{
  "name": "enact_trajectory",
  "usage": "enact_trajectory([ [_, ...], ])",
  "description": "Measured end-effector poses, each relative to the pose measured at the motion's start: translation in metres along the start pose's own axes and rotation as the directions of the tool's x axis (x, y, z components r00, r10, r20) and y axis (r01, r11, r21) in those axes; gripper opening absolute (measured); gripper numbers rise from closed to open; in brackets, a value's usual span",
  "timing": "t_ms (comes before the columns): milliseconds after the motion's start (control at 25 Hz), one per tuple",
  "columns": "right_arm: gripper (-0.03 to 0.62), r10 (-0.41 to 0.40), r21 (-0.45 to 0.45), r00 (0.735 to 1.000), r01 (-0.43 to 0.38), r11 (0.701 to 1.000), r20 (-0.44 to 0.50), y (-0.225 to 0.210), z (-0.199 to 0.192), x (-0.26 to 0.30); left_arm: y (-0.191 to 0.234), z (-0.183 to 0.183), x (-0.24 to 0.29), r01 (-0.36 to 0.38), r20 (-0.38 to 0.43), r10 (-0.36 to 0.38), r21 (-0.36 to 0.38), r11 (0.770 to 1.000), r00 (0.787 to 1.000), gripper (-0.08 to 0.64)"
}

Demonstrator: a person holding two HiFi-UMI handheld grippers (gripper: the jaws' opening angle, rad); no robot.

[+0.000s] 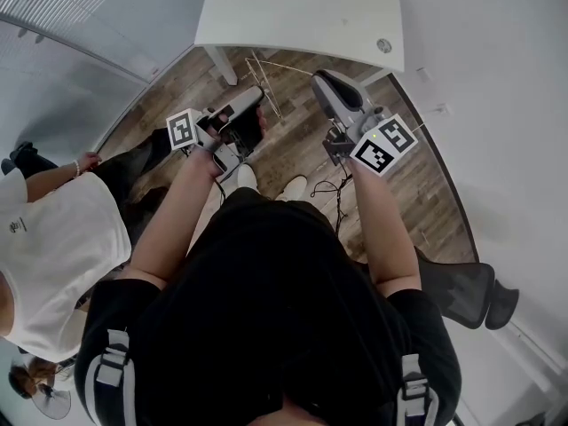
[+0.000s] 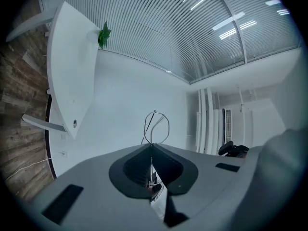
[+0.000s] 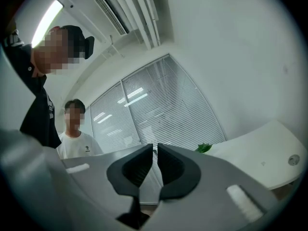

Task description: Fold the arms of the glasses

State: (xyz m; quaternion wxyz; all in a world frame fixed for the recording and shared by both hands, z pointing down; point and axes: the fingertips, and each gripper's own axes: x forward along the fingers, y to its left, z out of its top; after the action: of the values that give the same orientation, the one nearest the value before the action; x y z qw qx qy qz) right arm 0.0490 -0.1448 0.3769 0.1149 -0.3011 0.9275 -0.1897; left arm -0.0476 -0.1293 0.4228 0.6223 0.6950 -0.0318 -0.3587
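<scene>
The person holds both grippers out in front of the body, above the wooden floor (image 1: 302,153), just below the white table (image 1: 302,11) at the top of the head view. Nothing rests on the table here, so the work is done in the air.

The left gripper (image 1: 257,100), at centre left of the head view, has its jaws closed on the glasses (image 1: 266,85). In the left gripper view a thin wire rim of the glasses (image 2: 157,127) stands out just past the closed tips, in the middle of the frame. This gripper probably serves as the holder: it clamps the frame so that it cannot turn when an arm is pushed. It is tilted a little upward, which keeps the thin frame free of the table and in sight.

The right gripper (image 1: 318,78), at upper centre right of the head view, points toward the glasses from the other side. In the right gripper view its jaws (image 3: 155,150) stand almost together, with only a narrow slit, and nothing can be made out inside that slit. In the head view a thin line of the glasses runs toward its tip, but whether the tip pinches it or only lies beside it cannot be told.

As a judgement, the folding is at its start. With its jaws nearly together, the right gripper can act as a narrow finger on the thin arm.
</scene>
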Motion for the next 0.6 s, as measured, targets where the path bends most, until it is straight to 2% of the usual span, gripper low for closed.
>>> enact_trajectory([
  [600, 0.031, 0.073, 0.034, 0.997, -0.073, 0.997, -0.016, 0.035, -0.019, -0.001, -0.002, 0.008, 0.003, 0.005, 0.031, -0.006, 0.012, 1.0, 0.999, 0.012],
])
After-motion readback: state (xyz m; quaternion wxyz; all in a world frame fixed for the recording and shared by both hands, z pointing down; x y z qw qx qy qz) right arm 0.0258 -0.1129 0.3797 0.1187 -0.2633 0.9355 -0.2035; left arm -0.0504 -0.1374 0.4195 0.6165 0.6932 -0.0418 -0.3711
